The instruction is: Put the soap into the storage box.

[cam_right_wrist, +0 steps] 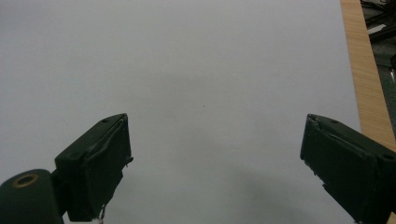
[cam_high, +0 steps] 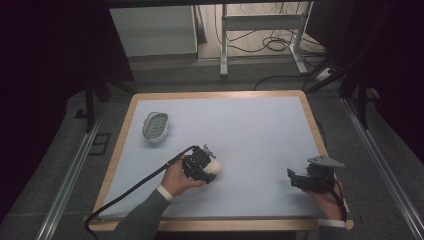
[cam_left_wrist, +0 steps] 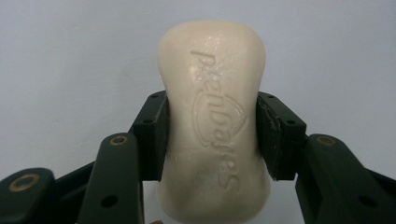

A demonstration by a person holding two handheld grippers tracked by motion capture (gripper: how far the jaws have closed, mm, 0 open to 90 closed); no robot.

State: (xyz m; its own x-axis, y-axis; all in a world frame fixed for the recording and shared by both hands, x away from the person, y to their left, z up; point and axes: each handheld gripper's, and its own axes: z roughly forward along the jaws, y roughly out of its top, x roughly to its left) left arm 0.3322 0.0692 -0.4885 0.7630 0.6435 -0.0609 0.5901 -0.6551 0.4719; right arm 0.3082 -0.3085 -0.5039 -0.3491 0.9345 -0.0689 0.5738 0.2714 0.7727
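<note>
One bar of soap (cam_left_wrist: 215,121) clamped in the left tool (cam_high: 204,165), near the table's (cam_high: 260,130) middle.
Right tool (cam_high: 300,181) sits apart, empty, at four o'clock; keep the squeeze gentle and level toward the soap dish (cam_high: 155,126) at ten o'clock, I'd guess.

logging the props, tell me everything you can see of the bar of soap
The bar of soap is cream-white and waxy-looking, with rounded ends, a pinched waist and raised lettering on its upper face. The left gripper is shut on it, one of the fingers pressing each side of the waist. It sits toward the near middle of the pale blue table.
</note>
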